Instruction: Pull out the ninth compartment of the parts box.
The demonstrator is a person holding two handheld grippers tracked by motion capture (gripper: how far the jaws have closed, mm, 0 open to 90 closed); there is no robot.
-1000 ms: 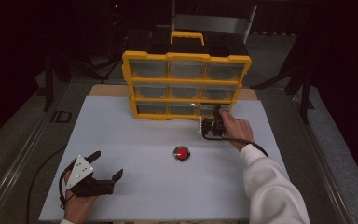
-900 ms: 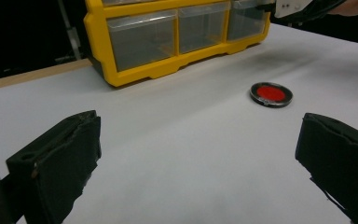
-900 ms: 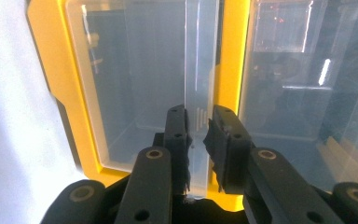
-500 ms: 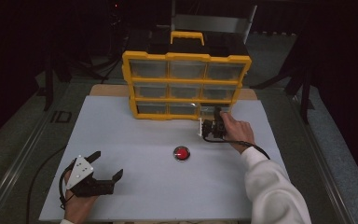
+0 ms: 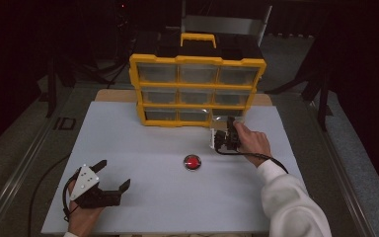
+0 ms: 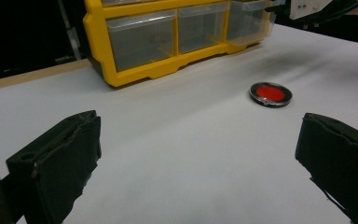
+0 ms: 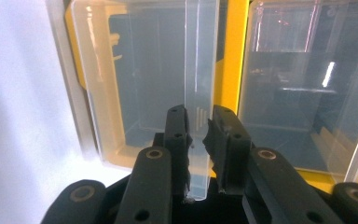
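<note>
A yellow organizer (image 5: 197,61) with clear drawers stands at the back of the white table (image 5: 128,143). My right gripper (image 5: 226,126) is at its bottom right drawer (image 5: 225,114). In the right gripper view the gripper (image 7: 196,119) is shut on that drawer's clear handle (image 7: 199,70), which runs between the two black pads. A round red disc (image 5: 192,162) with a dark rim lies flat mid-table. My left gripper (image 5: 113,174) rests near the front left corner, open and holding nothing. Its jaws (image 6: 196,149) stand wide apart and point toward the disc (image 6: 270,93) and the organizer (image 6: 168,67).
A white-sleeved arm (image 5: 286,197) reaches in from the bottom right, with a black cable trailing from the right gripper. Dark floor and stands surround the table. The right gripper (image 6: 317,7) also shows at the top right of the left gripper view.
The right gripper has eased slightly toward the near edge, still on the drawer handle. The left gripper and the red disc have not moved.
</note>
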